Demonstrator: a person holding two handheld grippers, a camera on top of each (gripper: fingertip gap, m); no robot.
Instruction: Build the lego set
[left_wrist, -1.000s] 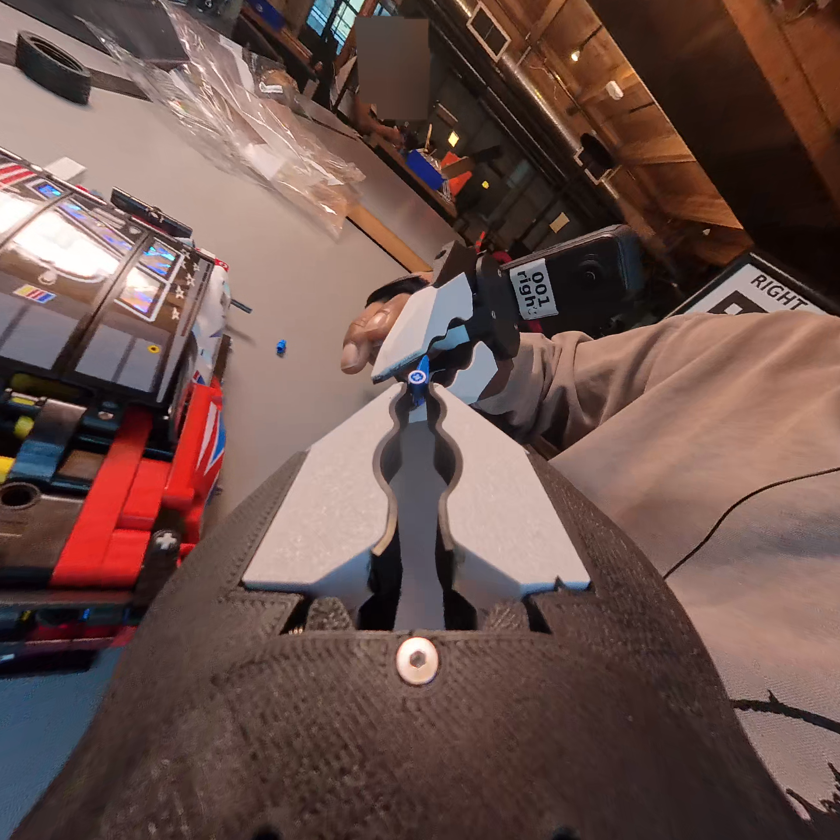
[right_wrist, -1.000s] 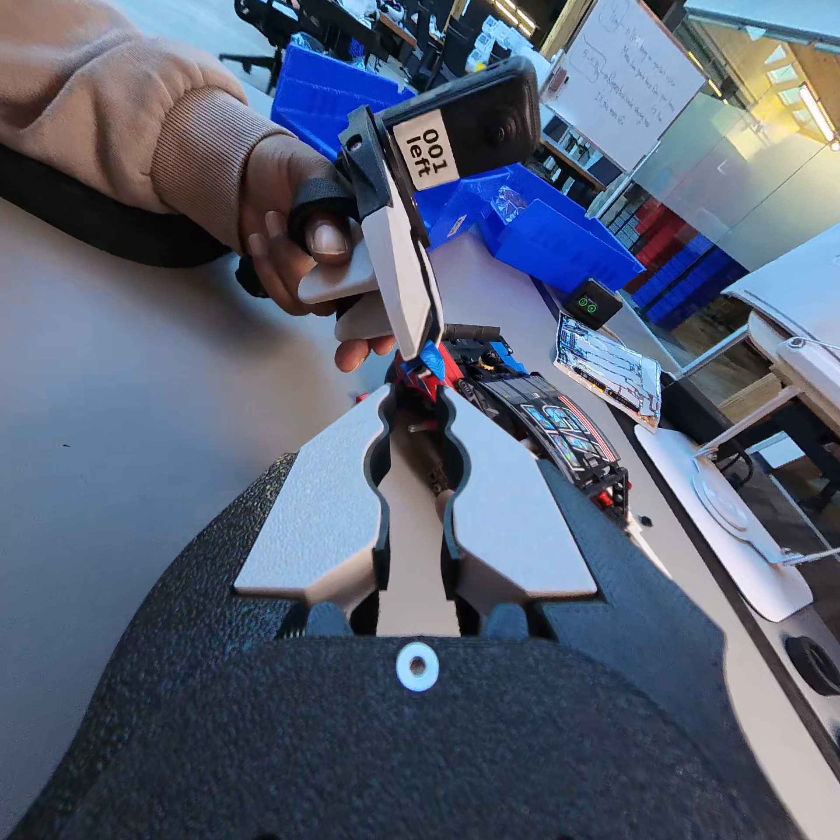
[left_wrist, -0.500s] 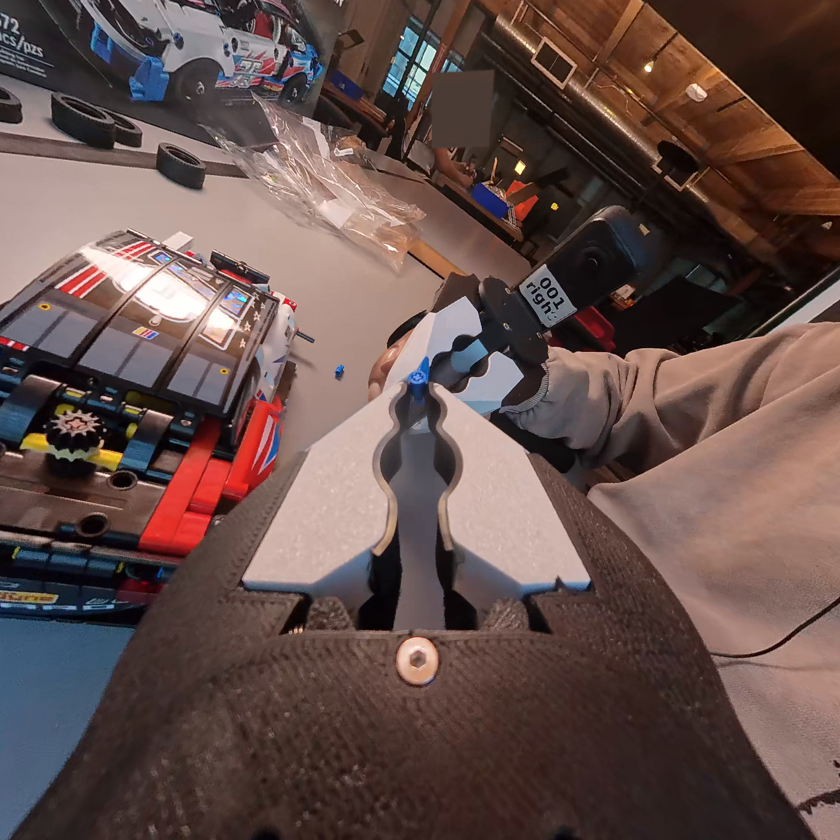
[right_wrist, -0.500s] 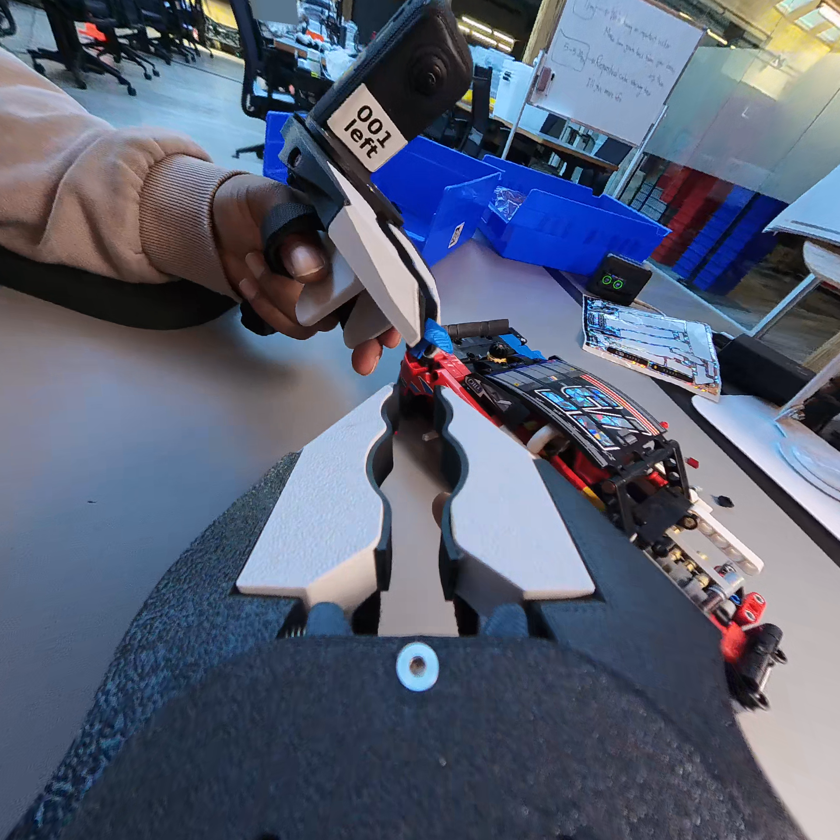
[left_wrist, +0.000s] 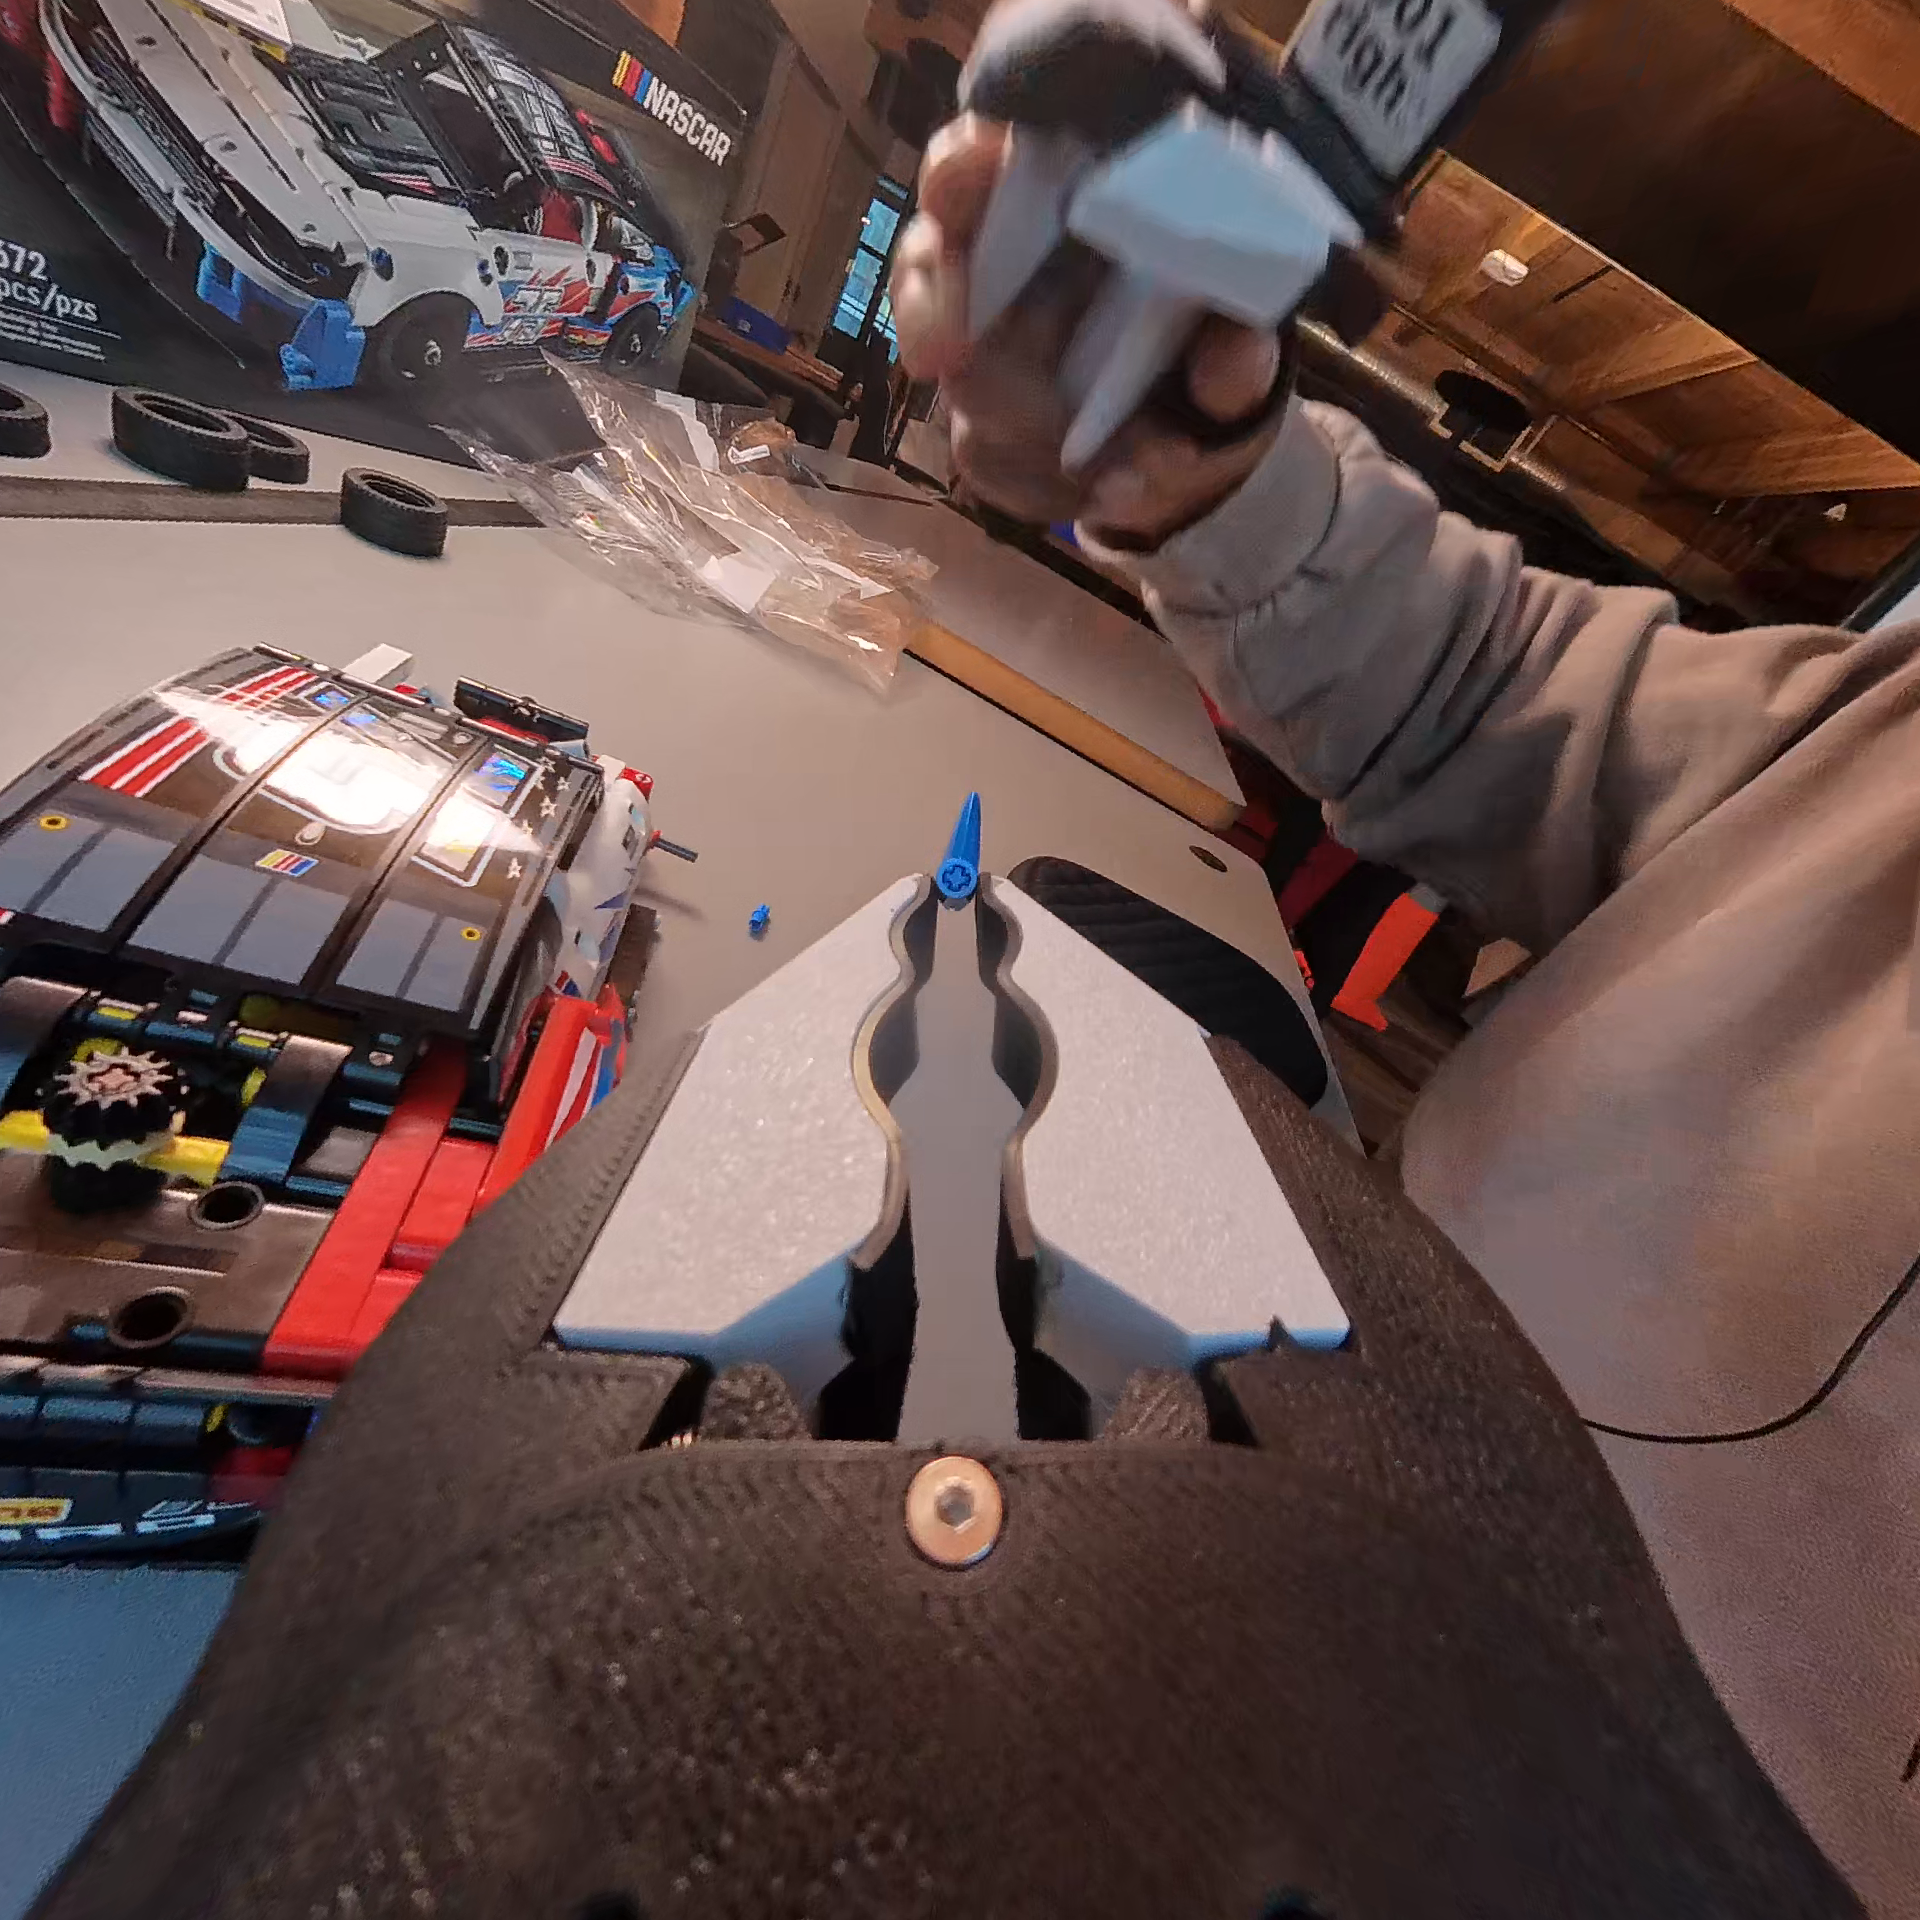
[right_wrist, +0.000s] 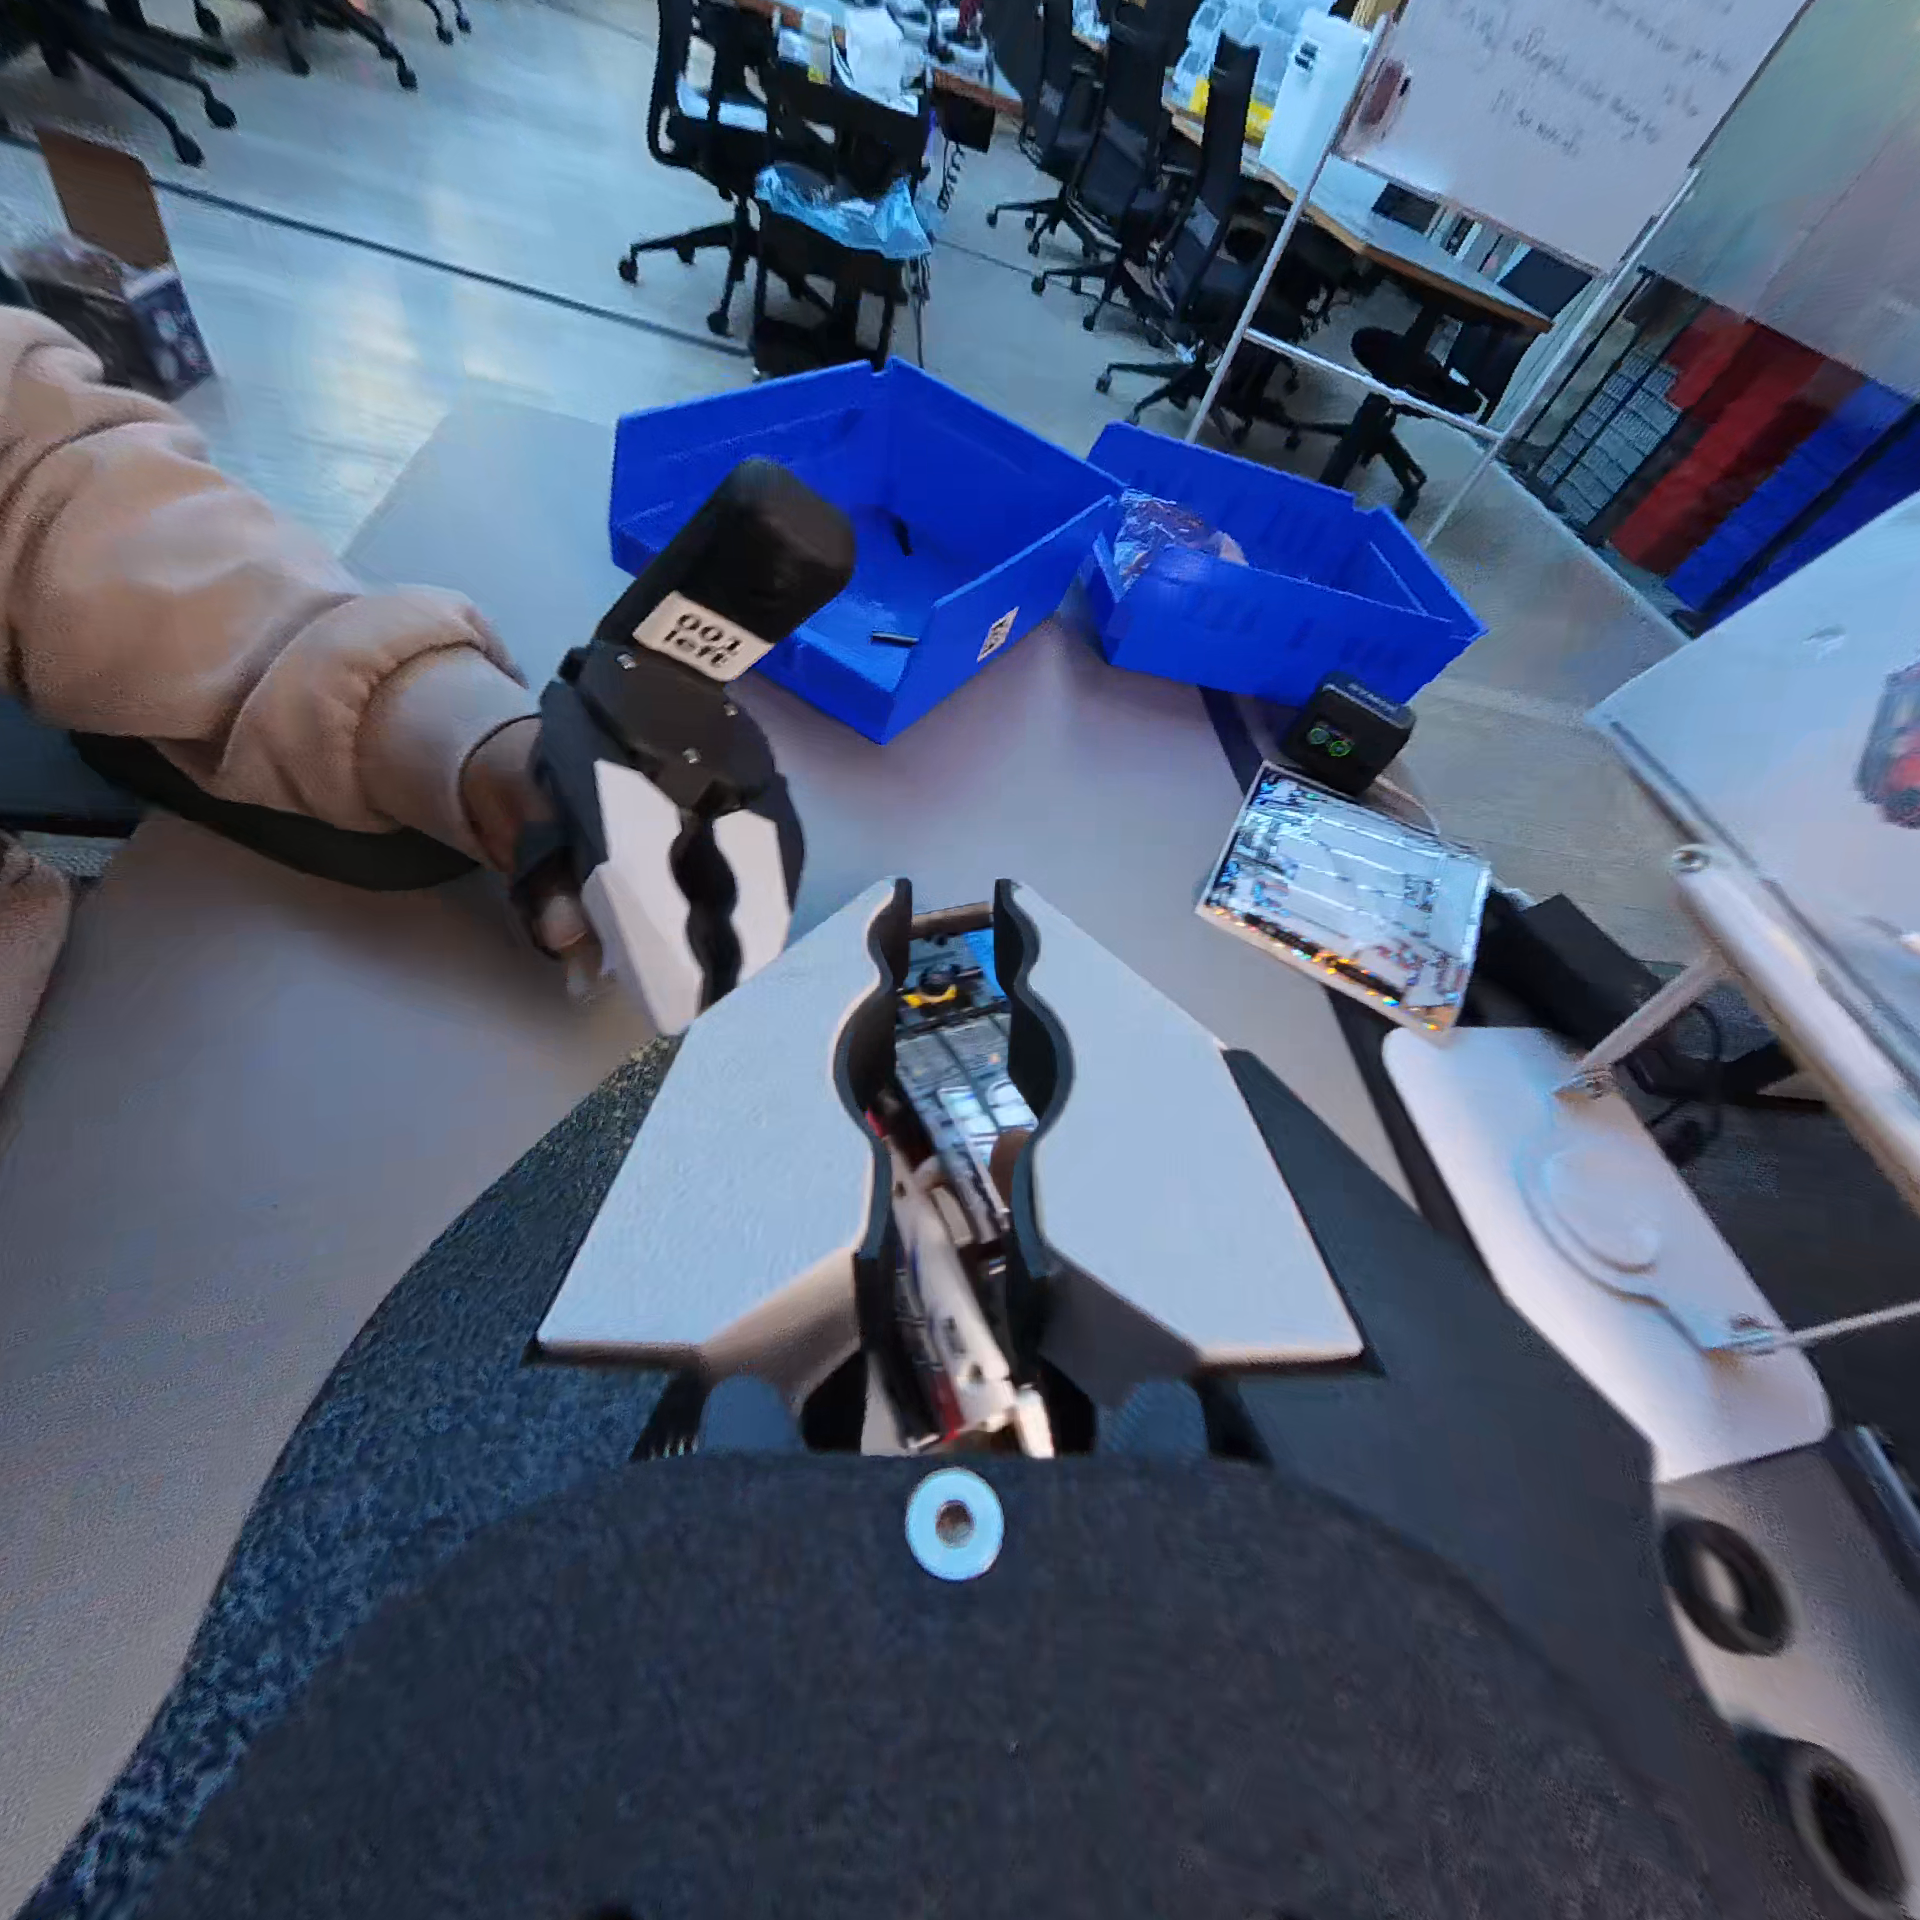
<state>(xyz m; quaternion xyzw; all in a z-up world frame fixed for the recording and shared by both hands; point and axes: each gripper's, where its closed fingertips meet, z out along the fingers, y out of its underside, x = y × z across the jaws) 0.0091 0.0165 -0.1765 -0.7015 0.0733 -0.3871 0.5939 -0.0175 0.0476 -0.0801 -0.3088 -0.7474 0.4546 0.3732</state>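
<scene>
My left gripper (left_wrist: 957, 883) is shut on a small blue pointed Lego piece (left_wrist: 960, 854) that sticks out past its tips, a little above the grey table. The part-built Lego race car (left_wrist: 312, 883), with a black roof and red sides, lies just to its left. My right gripper (right_wrist: 953, 894) is slightly open and empty, high above the car (right_wrist: 961, 1101), which shows through the gap between its fingers. It appears blurred at the top of the left wrist view (left_wrist: 1122, 260). The left gripper also shows in the right wrist view (right_wrist: 686, 904), to the left.
A small blue pin (left_wrist: 761, 918) lies on the table beside the car. Black tyres (left_wrist: 395, 509), clear plastic bags (left_wrist: 707, 530) and the set's box (left_wrist: 364, 187) are beyond. Two blue bins (right_wrist: 883, 540), a foil sheet (right_wrist: 1340, 904) and a white stand base (right_wrist: 1590, 1226) are on the other side. Tip to tip, the grippers are about 11 cm apart.
My right gripper has pulled away from the left gripper's tip and risen above the car. My left gripper still holds the blue piece and has lowered and tilted.
</scene>
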